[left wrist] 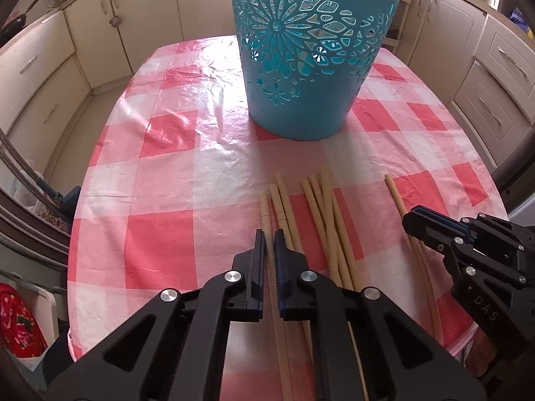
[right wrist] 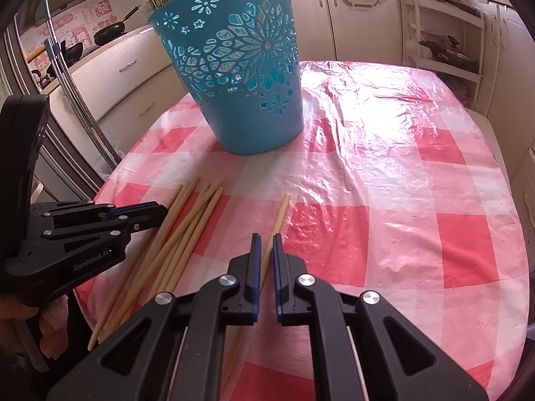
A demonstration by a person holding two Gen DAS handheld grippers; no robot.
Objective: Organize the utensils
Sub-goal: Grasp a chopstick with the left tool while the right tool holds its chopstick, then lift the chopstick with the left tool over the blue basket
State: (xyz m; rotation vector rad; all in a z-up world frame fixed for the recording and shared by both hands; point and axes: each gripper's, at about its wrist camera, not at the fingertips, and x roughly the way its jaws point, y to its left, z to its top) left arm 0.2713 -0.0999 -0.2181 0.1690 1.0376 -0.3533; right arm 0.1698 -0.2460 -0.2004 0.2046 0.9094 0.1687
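Note:
Several pale bamboo chopsticks (left wrist: 321, 220) lie in a loose bundle on the red-and-white checked table (left wrist: 160, 234), in front of a blue cut-out basket (left wrist: 307, 50). My left gripper (left wrist: 269, 237) has its jaws closed narrowly around the leftmost chopstick (left wrist: 264, 210). My right gripper (right wrist: 264, 240) has its jaws closed narrowly around a single chopstick (right wrist: 281, 210) lying apart to the right of the bundle (right wrist: 190, 220). The basket (right wrist: 240, 77) stands upright behind. Each gripper shows in the other's view: right (left wrist: 414, 220), left (right wrist: 157, 210).
Cream kitchen cabinets (left wrist: 40, 77) surround the table. Pans and a mop handle (right wrist: 57, 53) stand at the left in the right wrist view. A shelf rack (right wrist: 444, 43) stands behind the table's far right. The table edge (left wrist: 72, 267) is close on the left.

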